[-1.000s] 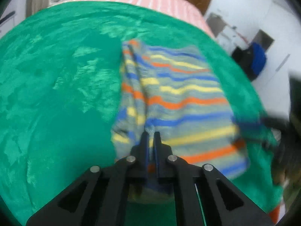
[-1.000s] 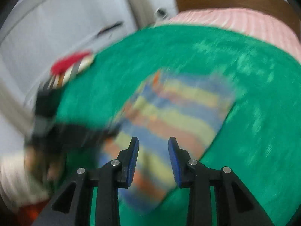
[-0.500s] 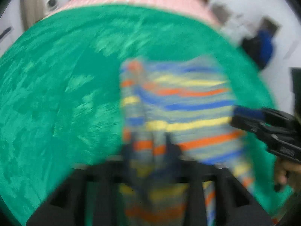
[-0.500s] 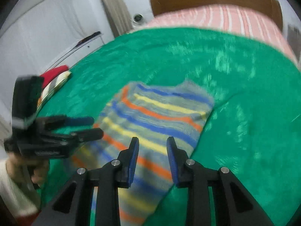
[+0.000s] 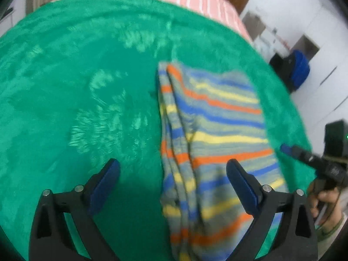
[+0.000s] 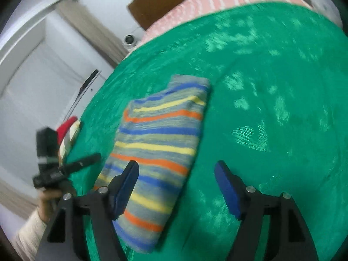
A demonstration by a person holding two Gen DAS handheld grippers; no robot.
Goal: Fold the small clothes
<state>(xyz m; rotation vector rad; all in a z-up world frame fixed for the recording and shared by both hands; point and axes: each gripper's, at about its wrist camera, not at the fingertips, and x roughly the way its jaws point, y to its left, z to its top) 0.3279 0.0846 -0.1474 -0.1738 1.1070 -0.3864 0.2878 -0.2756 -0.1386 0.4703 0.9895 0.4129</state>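
Striped cloth (image 5: 215,152) lies folded on the green blanket (image 5: 87,108), right of centre in the left view. Left gripper (image 5: 173,179) hangs over its near left edge, jaws wide apart, holding nothing. Right gripper (image 6: 176,181) is likewise spread, empty, above the cloth's near right edge.

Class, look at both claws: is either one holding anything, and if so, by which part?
Nothing is held. Left claw and right claw are both open above the striped garment.
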